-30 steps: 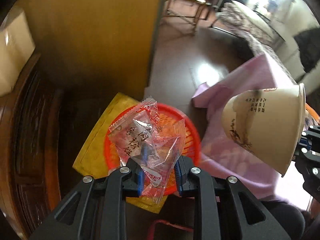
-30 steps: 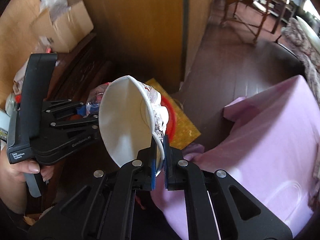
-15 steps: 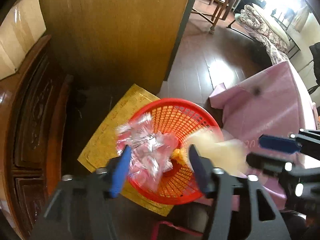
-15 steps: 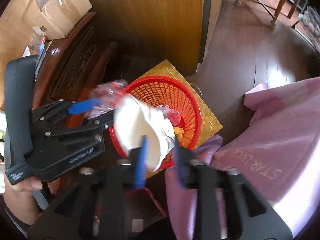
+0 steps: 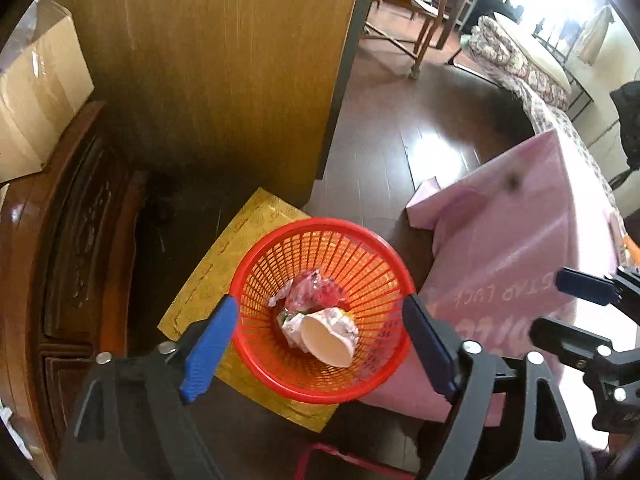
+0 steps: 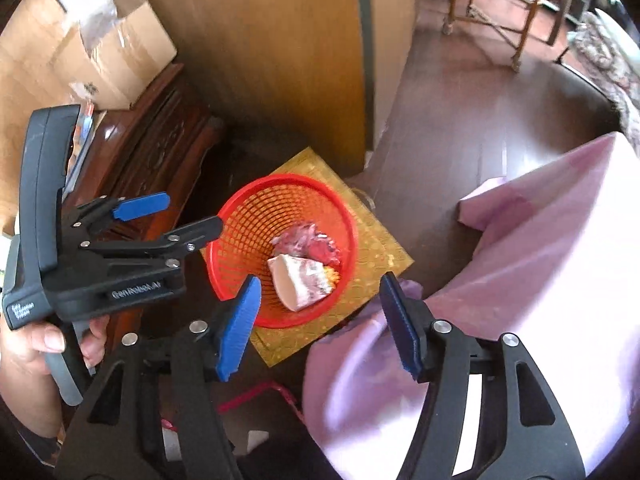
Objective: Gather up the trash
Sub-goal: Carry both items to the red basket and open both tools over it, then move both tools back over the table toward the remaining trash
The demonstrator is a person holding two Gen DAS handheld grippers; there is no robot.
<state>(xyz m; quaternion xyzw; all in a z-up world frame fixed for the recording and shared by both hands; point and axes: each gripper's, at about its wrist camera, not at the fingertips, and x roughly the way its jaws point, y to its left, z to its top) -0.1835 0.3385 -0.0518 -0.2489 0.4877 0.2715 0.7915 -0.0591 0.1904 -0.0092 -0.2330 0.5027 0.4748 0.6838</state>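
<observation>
— Looking down, what is the biggest thing you see?

— Me: the tall yellow-brown wooden panel [image 5: 224, 80] standing at the back. Next to it, on my left, is the dark carved wooden cabinet [image 5: 60, 248] with a brown cardboard box [image 6: 108, 60] on top. On my right is the pink plastic tablecloth [image 5: 520, 260], hanging over the table edge.

— And on the floor?

— A flat yellow patterned mat [image 5: 208, 284] lies on the dark wood floor [image 5: 400, 140]. The round red plastic mesh basket [image 5: 320, 228] sits on that mat, just beside the pink cloth.

— Where is the trash?

— It is down inside the red basket. The white paper bowl with dark printing [image 5: 326, 338] lies tipped on its side at the bottom. The crinkly clear and red plastic snack wrapper [image 5: 310, 294] lies right behind it, touching it.

— What are your grippers doing?

— My left gripper with blue pads [image 5: 318, 346] hangs over the basket. Its jaws have just been opening and now stand wide apart, with nothing between them. My right gripper with blue pads [image 6: 326, 318] is beside it, also over the basket. Its jaws have just been opening too, and they hold nothing. My left hand [image 6: 36, 364] grips the black handle.
</observation>
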